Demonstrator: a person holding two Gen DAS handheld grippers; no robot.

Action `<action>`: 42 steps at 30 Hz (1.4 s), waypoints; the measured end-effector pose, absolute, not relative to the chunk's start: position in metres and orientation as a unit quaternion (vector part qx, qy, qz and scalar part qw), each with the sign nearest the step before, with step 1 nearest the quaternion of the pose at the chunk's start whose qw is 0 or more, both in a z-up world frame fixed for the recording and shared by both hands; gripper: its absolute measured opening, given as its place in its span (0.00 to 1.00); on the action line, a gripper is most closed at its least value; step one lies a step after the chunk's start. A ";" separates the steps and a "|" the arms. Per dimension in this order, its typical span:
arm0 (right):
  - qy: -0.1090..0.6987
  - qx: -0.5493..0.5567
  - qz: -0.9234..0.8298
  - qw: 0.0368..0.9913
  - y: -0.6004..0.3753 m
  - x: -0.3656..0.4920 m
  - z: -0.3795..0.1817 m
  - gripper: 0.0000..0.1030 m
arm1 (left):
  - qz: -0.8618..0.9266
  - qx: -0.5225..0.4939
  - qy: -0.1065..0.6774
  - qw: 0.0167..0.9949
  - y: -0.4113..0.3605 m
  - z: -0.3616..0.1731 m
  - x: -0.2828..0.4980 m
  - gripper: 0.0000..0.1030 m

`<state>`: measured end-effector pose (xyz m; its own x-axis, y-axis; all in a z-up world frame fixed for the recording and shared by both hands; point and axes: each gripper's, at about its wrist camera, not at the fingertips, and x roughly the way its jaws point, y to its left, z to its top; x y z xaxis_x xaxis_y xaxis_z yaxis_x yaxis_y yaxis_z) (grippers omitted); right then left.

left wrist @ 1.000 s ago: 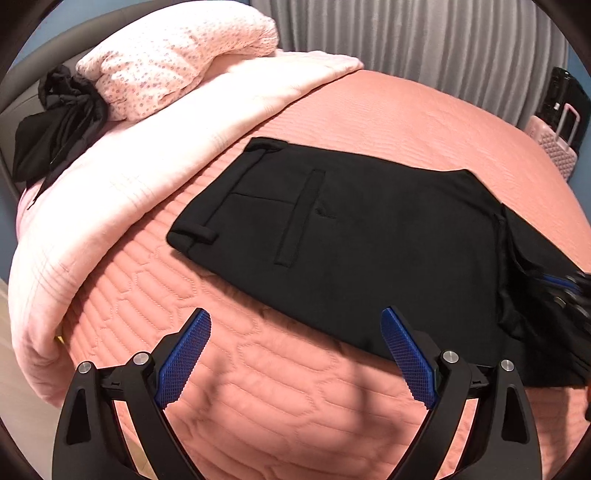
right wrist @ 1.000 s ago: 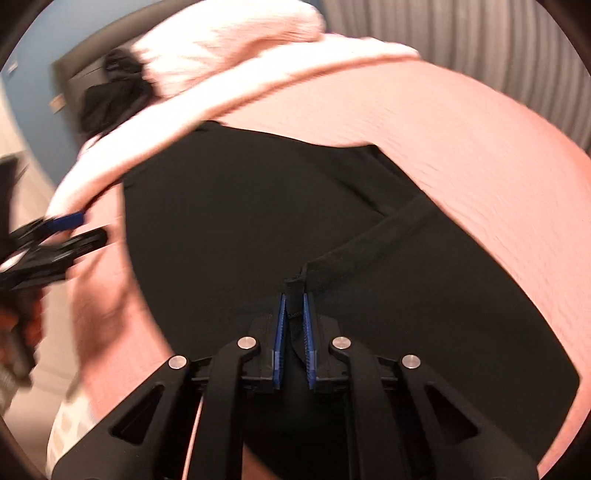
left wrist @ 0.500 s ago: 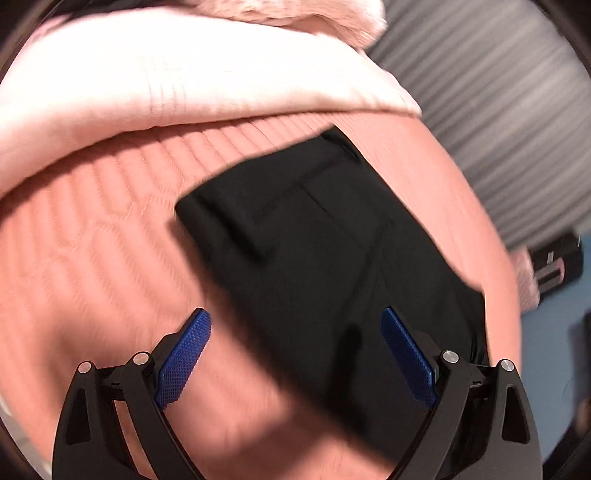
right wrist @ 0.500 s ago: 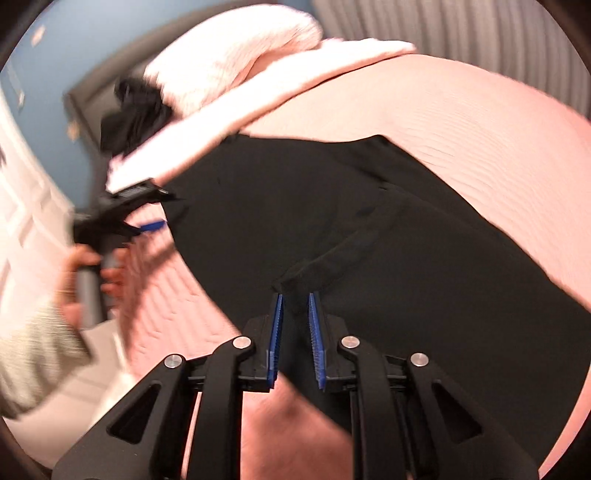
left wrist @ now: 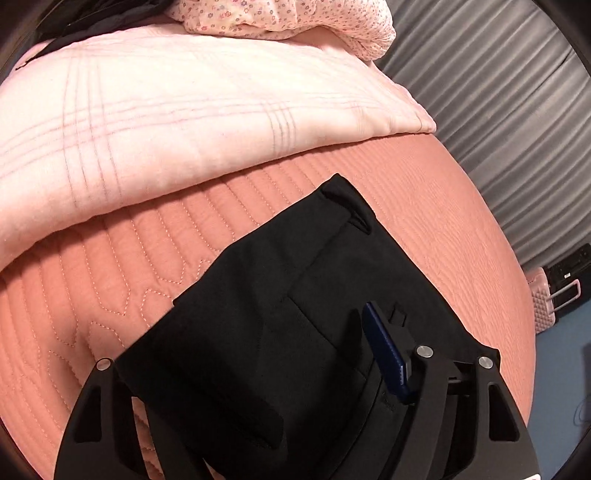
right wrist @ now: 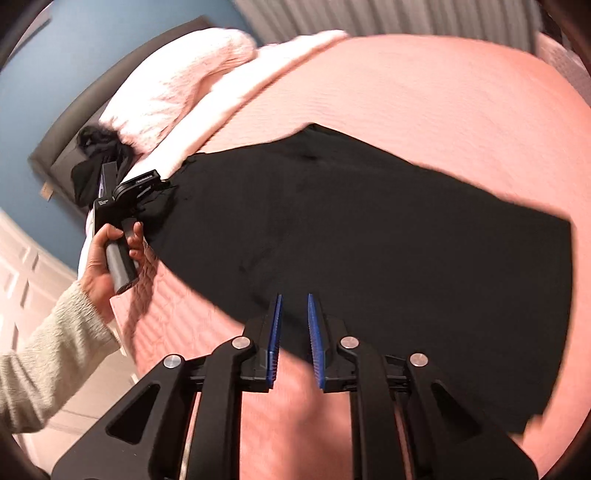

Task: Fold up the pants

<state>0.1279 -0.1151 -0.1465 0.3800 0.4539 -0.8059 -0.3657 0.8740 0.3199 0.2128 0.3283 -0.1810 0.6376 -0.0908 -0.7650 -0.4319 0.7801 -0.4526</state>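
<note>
Left wrist view showed the black pants (left wrist: 280, 332) lying flat on the salmon quilted bedspread (left wrist: 424, 206), the waistband end with its belt loop and pocket seam toward the near edge of the bed. The left gripper (left wrist: 258, 369) hung over that waistband end with its jaws apart. They had just been closing in, and the waistband corner lay between them. The blue pad on the right finger (left wrist: 388, 354) stood over the fabric, while the other finger's pad was hidden under the cloth, so I could not tell whether the pads pressed on it yet. Beyond the pants a pale pink plaid blanket (left wrist: 184, 122) lay folded along the head of the bed, with a floral pink pillow (left wrist: 288, 18) on top of it. Grey curtains (left wrist: 498, 92) hung behind, and a pink suitcase (left wrist: 543, 302) stood by the far corner.

From the right wrist view, the right gripper (right wrist: 294, 332) had its 2 blue pads a narrow gap apart, having just eased open, with nothing caught between them; it hovered at the near edge of the pants (right wrist: 369, 229), which spread broad and dark across the bedspread (right wrist: 443, 92). At the left of that view a hand (right wrist: 107, 258) in a cream knit sleeve (right wrist: 44, 354) gripped the handle of the left gripper (right wrist: 155, 188) at the pants' far end. A dark garment (right wrist: 96, 162) sat bunched by the headboard.
</note>
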 end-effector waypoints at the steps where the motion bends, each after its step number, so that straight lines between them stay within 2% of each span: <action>1: 0.514 0.016 0.260 0.817 -0.102 0.134 -0.157 0.22 | 0.100 -0.311 0.417 0.848 0.328 -0.180 0.212 0.69; 2: 0.528 -0.018 0.274 0.804 -0.087 0.137 -0.167 0.35 | 0.100 -0.303 0.422 0.848 0.327 -0.180 0.213 0.70; 4: 0.509 -0.096 0.286 0.806 -0.065 0.129 -0.178 0.49 | 0.099 -0.286 0.432 0.850 0.324 -0.179 0.214 0.70; 5: 0.489 -0.130 0.291 0.812 -0.055 0.124 -0.178 0.54 | 0.096 -0.277 0.435 0.851 0.323 -0.179 0.215 0.70; 6: 0.484 -0.136 0.294 0.813 -0.051 0.125 -0.179 0.54 | 0.095 -0.270 0.437 0.853 0.322 -0.179 0.215 0.70; 7: 0.483 -0.131 0.296 0.813 -0.049 0.128 -0.180 0.51 | 0.094 -0.264 0.438 0.854 0.321 -0.179 0.216 0.71; 8: 0.484 -0.123 0.295 0.814 -0.047 0.133 -0.179 0.30 | 0.094 -0.258 0.438 0.856 0.319 -0.180 0.216 0.71; 10: 0.474 -0.093 0.296 0.824 -0.046 0.146 -0.167 0.10 | 0.097 -0.244 0.439 0.860 0.315 -0.181 0.218 0.71; 17: 0.451 -0.047 0.294 0.841 -0.036 0.177 -0.158 0.11 | 0.106 -0.238 0.433 0.863 0.312 -0.183 0.216 0.73; 20: 0.450 -0.050 0.317 0.834 -0.048 0.155 -0.148 0.15 | 0.097 -0.241 0.433 0.863 0.315 -0.183 0.218 0.73; 23: 0.424 0.010 0.327 0.844 -0.077 0.127 -0.128 0.16 | 0.094 -0.231 0.432 0.867 0.312 -0.186 0.219 0.74; 24: 0.415 0.045 0.318 0.851 -0.098 0.112 -0.120 0.25 | 0.096 -0.225 0.431 0.869 0.309 -0.185 0.220 0.74; 26: 0.402 0.075 0.272 0.871 -0.120 0.094 -0.112 0.89 | 0.089 -0.221 0.427 0.872 0.305 -0.183 0.221 0.70; 27: 0.384 0.095 0.245 0.885 -0.142 0.079 -0.105 0.91 | 0.082 -0.224 0.420 0.876 0.303 -0.178 0.220 0.49; 28: 0.376 0.105 0.230 0.892 -0.157 0.070 -0.101 0.91 | 0.078 -0.228 0.411 0.879 0.301 -0.172 0.219 0.34; 29: 0.373 0.105 0.207 0.898 -0.171 0.063 -0.097 0.91 | 0.066 -0.233 0.403 0.882 0.298 -0.163 0.217 0.23; 33: 0.375 0.097 0.118 0.915 -0.224 0.034 -0.083 0.91 | 0.013 -0.164 0.344 0.925 0.219 -0.087 0.197 0.17; 37: 0.375 0.127 0.062 0.916 -0.276 0.006 -0.079 0.91 | -0.094 -0.102 0.296 0.945 0.085 -0.032 0.151 0.17; 40: 0.381 0.166 0.038 0.909 -0.310 -0.009 -0.089 0.91 | -0.181 -0.075 0.320 0.927 -0.017 -0.039 0.122 0.18; 42: 0.396 0.182 0.026 0.900 -0.326 -0.017 -0.102 0.91 | -0.212 -0.043 0.370 0.904 -0.088 -0.075 0.111 0.23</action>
